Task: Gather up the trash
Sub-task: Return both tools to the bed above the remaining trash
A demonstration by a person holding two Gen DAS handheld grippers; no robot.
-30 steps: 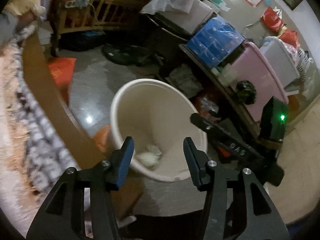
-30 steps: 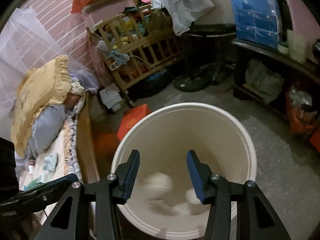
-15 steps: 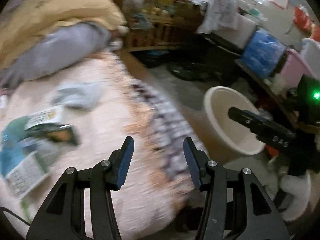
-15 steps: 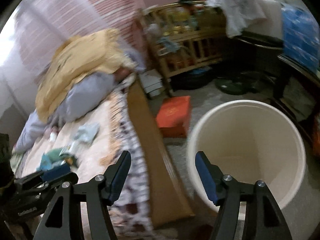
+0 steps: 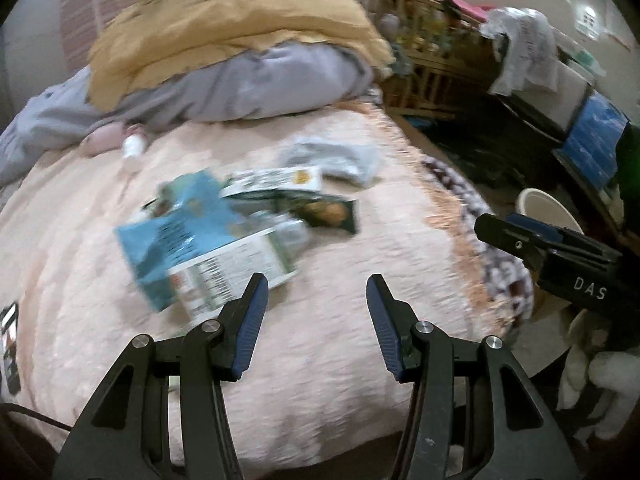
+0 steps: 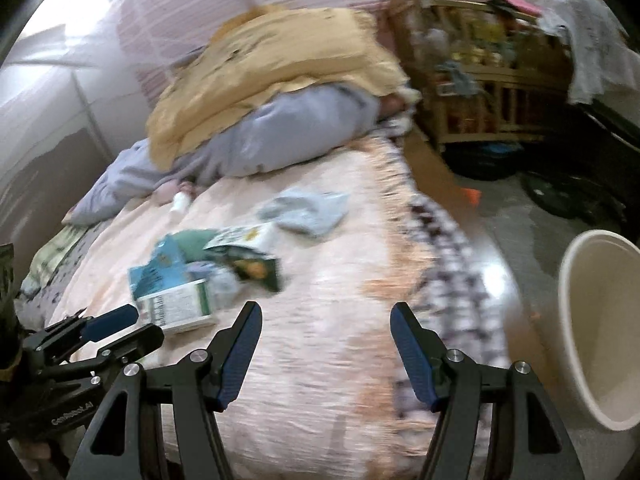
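Observation:
Trash lies in a loose pile on the pink bedcover (image 5: pixel 360 300): a blue and white carton (image 5: pixel 200 252), a dark green packet (image 5: pixel 328 212) and a grey wrapper (image 5: pixel 332 158). The same carton (image 6: pixel 172 300), packet (image 6: pixel 252 266) and wrapper (image 6: pixel 304 212) show in the right wrist view. My left gripper (image 5: pixel 316 300) is open and empty, just short of the carton. My right gripper (image 6: pixel 326 328) is open and empty over the bed, right of the pile. The cream bucket (image 6: pixel 600 328) stands on the floor at the bed's right side.
A yellow pillow (image 5: pixel 224 28) and grey bedding (image 5: pixel 240 88) lie at the head of the bed. A small white bottle (image 5: pixel 132 146) lies near them. A wooden crib (image 6: pixel 488 76) and cluttered shelves stand beyond the bed. A phone (image 5: pixel 10 348) lies at the left edge.
Both grippers swung left from over the bucket to over the bed. The trash pile has come into view in front of them. Both jaws stay open.

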